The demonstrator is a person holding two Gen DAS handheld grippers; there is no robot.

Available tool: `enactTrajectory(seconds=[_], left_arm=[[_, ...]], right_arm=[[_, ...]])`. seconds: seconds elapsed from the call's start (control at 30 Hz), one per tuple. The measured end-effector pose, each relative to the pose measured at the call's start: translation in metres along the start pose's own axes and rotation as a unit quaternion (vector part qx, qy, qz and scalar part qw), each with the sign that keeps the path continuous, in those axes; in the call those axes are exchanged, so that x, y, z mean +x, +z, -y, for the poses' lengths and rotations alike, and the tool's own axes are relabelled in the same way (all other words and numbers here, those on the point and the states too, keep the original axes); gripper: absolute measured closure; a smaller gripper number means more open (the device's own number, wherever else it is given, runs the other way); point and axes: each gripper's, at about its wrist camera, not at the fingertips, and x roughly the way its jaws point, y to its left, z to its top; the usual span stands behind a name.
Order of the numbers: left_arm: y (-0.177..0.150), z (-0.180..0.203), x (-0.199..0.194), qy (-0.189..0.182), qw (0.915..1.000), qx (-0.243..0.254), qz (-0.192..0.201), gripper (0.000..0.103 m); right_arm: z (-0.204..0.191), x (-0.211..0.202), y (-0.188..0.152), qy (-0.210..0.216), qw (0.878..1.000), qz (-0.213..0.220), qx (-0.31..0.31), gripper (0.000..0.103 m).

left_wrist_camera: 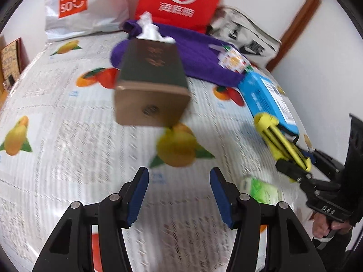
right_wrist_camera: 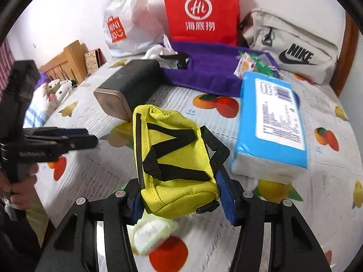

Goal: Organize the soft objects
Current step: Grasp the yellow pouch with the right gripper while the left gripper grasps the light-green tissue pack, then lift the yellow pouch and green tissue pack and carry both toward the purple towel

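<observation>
item: yellow pouch (right_wrist_camera: 174, 163), woven nylon, boxy and soft-sided, crossed by black webbing straps with a plastic buckle at its near end. the right gripper (right_wrist_camera: 179, 195) is pinching it between the blue pads, lifting it clear of the table (left_wrist_camera: 56, 113), near the front edge.

item: left gripper (left_wrist_camera: 179, 195), hanging over the table's middle with its fingers spread and nothing between them.

step in hand, as judged: the pouch is being carried toward a resting place; the next move is likely calling for a clear spot, perhaps beside the other cloth things at the back edge, and a gentle release so the straps are not snagging.

further stock:
- tissue box (left_wrist_camera: 152, 86), stiff, dark green with a bronze end, lying on its side mid-table, white tissue spilling from its far end.
- tissue pack (right_wrist_camera: 270, 124), blue plastic film, squashy, lying toward the right edge.
- purple towel (right_wrist_camera: 211, 65), fuzzy, spreading along the back edge, with small sachets (right_wrist_camera: 247, 63) lying on it.
- small green packet (right_wrist_camera: 152, 231), blurred, lying at the front edge under the pouch.
- grey bag (right_wrist_camera: 292, 45), canvas, at the back right corner.
- red paper bag (right_wrist_camera: 200, 9) and white plastic bag (right_wrist_camera: 129, 18), standing against the wall.
</observation>
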Motion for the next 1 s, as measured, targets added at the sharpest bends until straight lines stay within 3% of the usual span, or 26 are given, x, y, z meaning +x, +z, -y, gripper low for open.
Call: enactTrajectory(seconds=[0.1, 0.23, 0.33, 0.57, 0.8, 1.0], left_arm=[[-0.01, 0.013, 0.003, -0.01, 0.9999, 0.011, -0.007, 0.047], [-0.021, 0.033, 0.003, -0.053, 0.9982, 0.026, -0.011, 0.032], [-0.028, 0.05, 0.005, -0.076, 0.996, 0.044, -0.015, 0.029], [-0.035, 0.085, 0.01, -0.09, 0.992, 0.084, -0.028, 0.024], [-0.038, 0.109, 0.02, -0.049, 0.9902, 0.125, -0.039, 0.022], [-0.039, 0.125, 0.038, 0.019, 0.9861, 0.162, -0.031, 0.021]], right_arm=[[0.007, -0.014, -0.009, -0.003, 1.0, 0.008, 0.005, 0.048], [0.017, -0.033, -0.026, -0.017, 1.0, 0.017, 0.006, 0.048], [0.028, -0.039, -0.037, -0.026, 0.999, 0.017, 0.019, 0.048], [0.054, -0.05, -0.063, -0.046, 0.998, 0.019, 0.047, 0.048], [0.072, -0.05, -0.075, -0.056, 0.997, 0.014, 0.058, 0.048], [0.077, -0.045, -0.079, -0.046, 0.997, 0.018, 0.066, 0.048]])
